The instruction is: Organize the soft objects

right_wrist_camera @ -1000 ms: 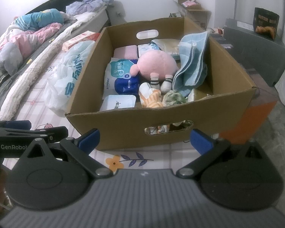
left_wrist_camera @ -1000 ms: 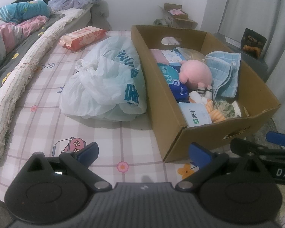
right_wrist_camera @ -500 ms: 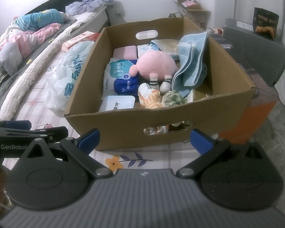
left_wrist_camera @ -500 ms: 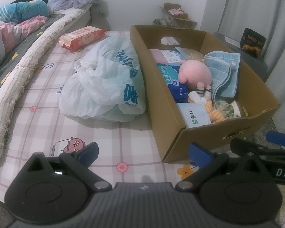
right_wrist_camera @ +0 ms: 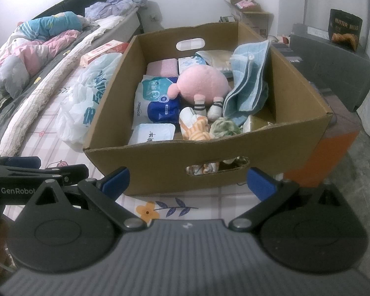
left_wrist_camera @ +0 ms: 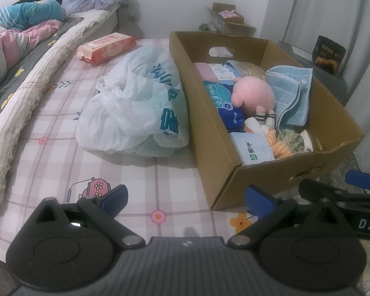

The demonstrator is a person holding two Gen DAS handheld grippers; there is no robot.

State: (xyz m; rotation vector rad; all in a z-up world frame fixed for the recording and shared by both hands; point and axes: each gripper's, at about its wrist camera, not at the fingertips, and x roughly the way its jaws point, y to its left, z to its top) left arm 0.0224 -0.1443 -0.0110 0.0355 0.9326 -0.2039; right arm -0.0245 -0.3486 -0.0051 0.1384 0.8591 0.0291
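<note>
Tools (left_wrist_camera: 187,198) (right_wrist_camera: 188,182) agape, level before box (right_wrist_camera: 160,170)

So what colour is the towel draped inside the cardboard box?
The waffle-textured towel is light blue, clearest in the right wrist view.

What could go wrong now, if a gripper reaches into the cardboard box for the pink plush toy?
1. The pink plush toy lies against the blue towel, so the fingers may pinch both.
2. The box is crowded; lifting the toy could drag out the striped socks below it.
3. The box's right side seems to reach past the bed's edge; a push there might tip it, though I cannot be sure.
</note>
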